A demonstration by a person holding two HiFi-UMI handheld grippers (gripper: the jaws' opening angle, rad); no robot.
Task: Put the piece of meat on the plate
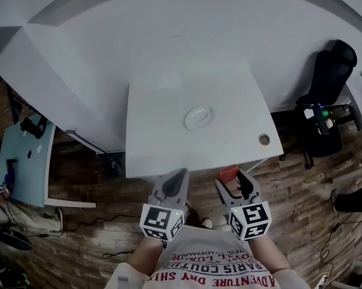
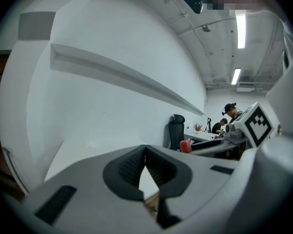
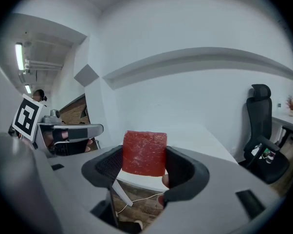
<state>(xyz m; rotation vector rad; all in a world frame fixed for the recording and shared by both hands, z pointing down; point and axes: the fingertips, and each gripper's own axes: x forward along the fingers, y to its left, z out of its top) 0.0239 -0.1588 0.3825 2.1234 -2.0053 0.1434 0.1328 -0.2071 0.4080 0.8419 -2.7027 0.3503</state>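
A red block of meat point(image 3: 145, 153) sits clamped between the jaws of my right gripper point(image 3: 144, 165); in the head view the meat point(image 1: 228, 173) shows just off the near edge of the white table point(image 1: 163, 137). A small white plate point(image 1: 198, 118) lies near the table's middle, well ahead of both grippers. My left gripper point(image 1: 175, 182) is held beside the right one, near the table's front edge, its jaws shut with nothing between them point(image 2: 145, 167). From the left gripper view the meat point(image 2: 186, 146) appears small at the right.
A round cable hole point(image 1: 264, 139) is at the table's right front corner. A black office chair point(image 1: 325, 77) stands at the right, a light blue desk point(image 1: 26, 161) at the left. People sit at a far desk point(image 2: 228, 118). Wooden floor lies below the grippers.
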